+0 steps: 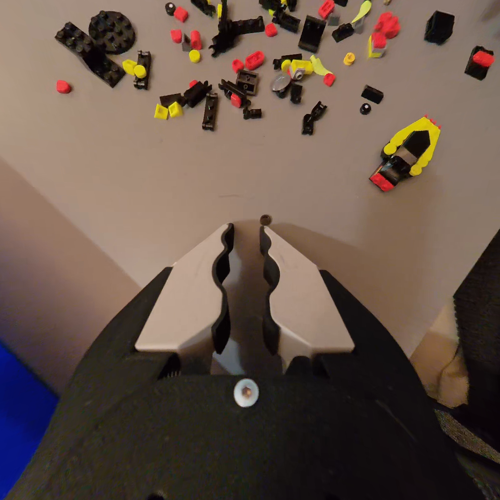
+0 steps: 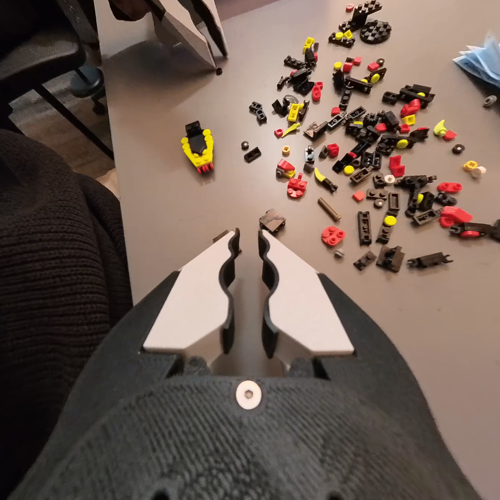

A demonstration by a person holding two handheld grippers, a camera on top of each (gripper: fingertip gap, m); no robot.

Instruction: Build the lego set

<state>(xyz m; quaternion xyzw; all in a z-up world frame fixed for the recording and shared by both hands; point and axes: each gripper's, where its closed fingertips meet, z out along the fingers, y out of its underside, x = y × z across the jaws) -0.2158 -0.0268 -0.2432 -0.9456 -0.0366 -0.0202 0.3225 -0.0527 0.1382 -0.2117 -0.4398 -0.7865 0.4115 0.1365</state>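
Grey desk (image 1: 162,176). We hold both jaws slightly spread, pinching nothing. A small dark round stud (image 1: 265,219) lies just past the left gripper (image 1: 246,226), and a dark square plastic brick (image 2: 272,219) just past the right gripper (image 2: 249,232).

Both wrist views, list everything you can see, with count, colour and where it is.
Table: one, grey-brown, under everything.
Loose building bricks: dozens, black, red and yellow, scattered over the far part of the table.
Small built model: one, yellow, black and red, apart from the pile.
Tiny dark round piece: one, on the table just past the left fingertips.
Dark square brick: one, beside the right fingertips.
Blue folded sheets: one stack, table's far right.
Chair: one, dark, beyond the table edge.
Left hand-held gripper: jaws apart, nothing between them.
Right hand-held gripper: jaws apart, nothing between them.
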